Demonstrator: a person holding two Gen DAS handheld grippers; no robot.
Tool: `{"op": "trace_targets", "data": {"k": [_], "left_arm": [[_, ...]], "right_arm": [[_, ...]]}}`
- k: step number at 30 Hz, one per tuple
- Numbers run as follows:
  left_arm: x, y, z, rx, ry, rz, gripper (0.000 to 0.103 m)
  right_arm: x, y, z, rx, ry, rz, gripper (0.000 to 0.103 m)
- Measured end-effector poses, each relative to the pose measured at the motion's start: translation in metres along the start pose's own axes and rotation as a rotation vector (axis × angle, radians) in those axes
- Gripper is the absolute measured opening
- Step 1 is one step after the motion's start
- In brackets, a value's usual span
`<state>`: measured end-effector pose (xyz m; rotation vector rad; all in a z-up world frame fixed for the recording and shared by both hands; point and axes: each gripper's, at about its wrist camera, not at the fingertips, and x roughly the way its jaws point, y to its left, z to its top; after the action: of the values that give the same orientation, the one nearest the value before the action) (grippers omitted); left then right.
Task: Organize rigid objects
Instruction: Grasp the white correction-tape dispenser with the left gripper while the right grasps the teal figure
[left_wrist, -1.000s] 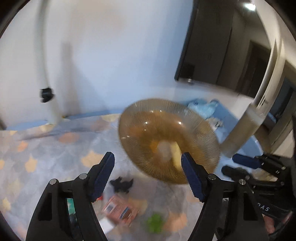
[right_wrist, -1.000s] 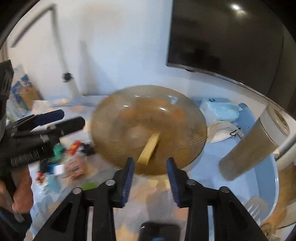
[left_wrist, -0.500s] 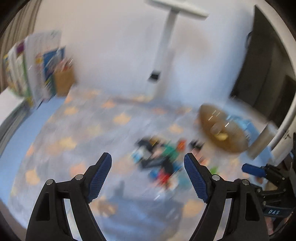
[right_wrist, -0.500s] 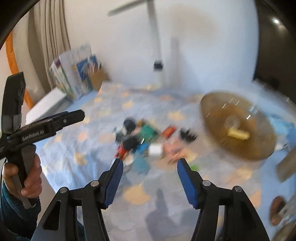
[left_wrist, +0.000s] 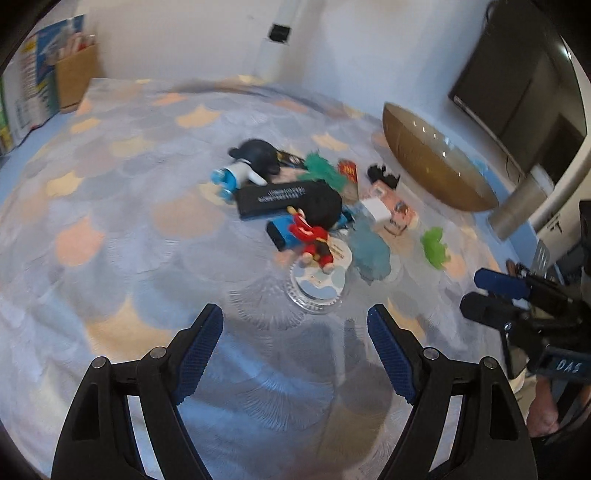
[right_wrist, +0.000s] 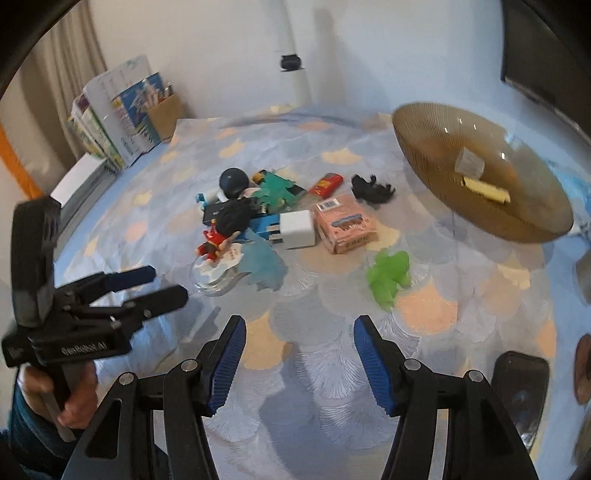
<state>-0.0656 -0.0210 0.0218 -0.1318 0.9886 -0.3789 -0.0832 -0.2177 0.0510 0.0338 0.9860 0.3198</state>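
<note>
A pile of small things lies mid-cloth: a red figure (left_wrist: 314, 240) (right_wrist: 214, 240), a black box (left_wrist: 277, 195), a white charger (right_wrist: 297, 229), a pink box (right_wrist: 345, 225), a black toy (right_wrist: 371, 188) and a green toy (right_wrist: 389, 277) (left_wrist: 436, 245). The amber glass bowl (right_wrist: 424, 155) (left_wrist: 436, 162) at the right holds a yellow piece (right_wrist: 487, 190). My left gripper (left_wrist: 295, 321) hovers open and empty short of a clear glass dish (left_wrist: 317, 291). My right gripper (right_wrist: 299, 325) is open and empty, near the green toy. Each gripper shows at the edge of the other's view.
Books and a cardboard box (right_wrist: 122, 110) stand at the back left by the wall. A white pole (right_wrist: 295, 66) rises behind the cloth. A dark screen (left_wrist: 517, 99) and a grey cylinder (left_wrist: 517, 206) are at the right. A dark phone (right_wrist: 521, 391) lies near right.
Both grippers have swung away from the bowl and dropped toward the pile. The right jaws have widened. The bowl now sits far to the right in both views.
</note>
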Motion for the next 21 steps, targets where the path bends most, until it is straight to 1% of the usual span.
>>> {"op": "trace_targets", "data": {"k": [3, 8, 11, 14, 19, 21], "left_arm": [[0.009, -0.005, 0.003, 0.024, 0.019, 0.011, 0.079], [0.013, -0.003, 0.006, 0.036, 0.019, -0.002, 0.079], [0.017, -0.005, 0.009, 0.061, 0.021, -0.006, 0.079], [0.021, -0.009, 0.013, 0.089, 0.023, -0.004, 0.078], [0.027, -0.013, 0.02, 0.114, 0.025, -0.001, 0.078], [0.03, -0.014, 0.022, 0.124, 0.023, 0.002, 0.078]], "right_arm": [[0.008, 0.0, 0.003, 0.009, 0.021, 0.013, 0.059], [0.019, 0.017, 0.024, -0.047, 0.015, 0.065, 0.059], [0.036, 0.023, 0.038, -0.072, 0.031, 0.062, 0.059], [0.053, 0.023, 0.048, -0.077, 0.061, 0.094, 0.059], [0.068, 0.025, 0.055, -0.095, 0.085, 0.121, 0.059], [0.073, 0.024, 0.056, -0.092, 0.093, 0.126, 0.055]]}}
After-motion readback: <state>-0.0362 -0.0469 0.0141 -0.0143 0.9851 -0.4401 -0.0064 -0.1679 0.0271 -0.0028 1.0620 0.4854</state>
